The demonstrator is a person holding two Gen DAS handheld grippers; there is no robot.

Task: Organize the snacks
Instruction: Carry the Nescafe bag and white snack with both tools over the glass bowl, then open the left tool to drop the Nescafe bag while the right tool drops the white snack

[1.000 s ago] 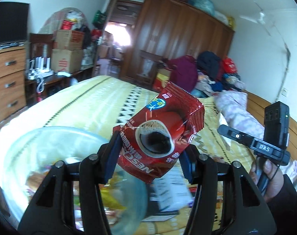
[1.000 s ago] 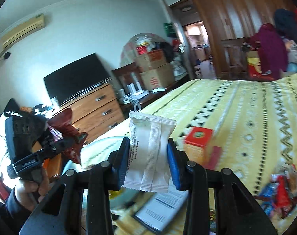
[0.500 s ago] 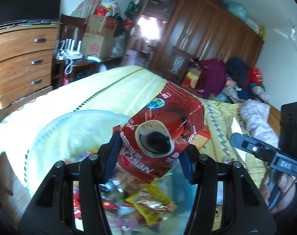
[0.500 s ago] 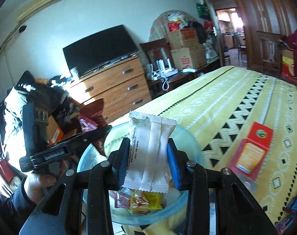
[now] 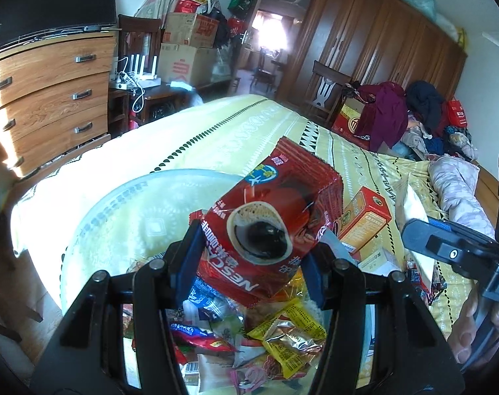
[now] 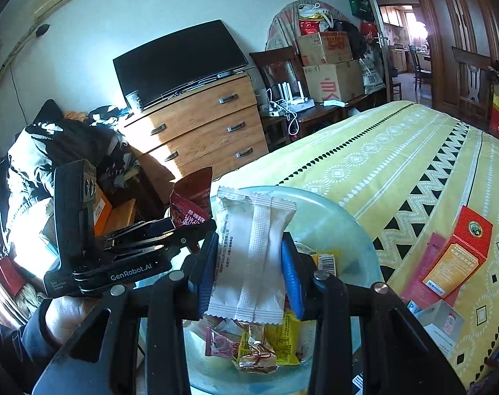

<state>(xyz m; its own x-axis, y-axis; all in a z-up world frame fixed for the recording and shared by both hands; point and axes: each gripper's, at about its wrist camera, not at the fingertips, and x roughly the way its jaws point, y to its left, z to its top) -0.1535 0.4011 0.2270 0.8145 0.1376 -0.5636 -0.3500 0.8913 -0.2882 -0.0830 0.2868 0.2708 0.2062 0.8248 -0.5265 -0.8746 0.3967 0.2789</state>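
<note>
The left gripper [image 5: 249,260] is clenched on a red coffee packet [image 5: 269,227], held above the glass bowl [image 5: 124,210] of wrapped snacks [image 5: 282,345]; the right gripper [image 6: 249,263] grasps a white packet [image 6: 251,256] over the same bowl; an orange box [image 6: 457,256] lies on the yellow bedspread [image 6: 397,151] just beside it

Your left gripper [image 5: 251,260] has its blue-padded fingers [image 5: 188,263] closed on something, and so does your right gripper [image 6: 249,273]. Your bare hands [image 6: 65,312] grip both handles, side by side, tilted slightly downward.
</note>
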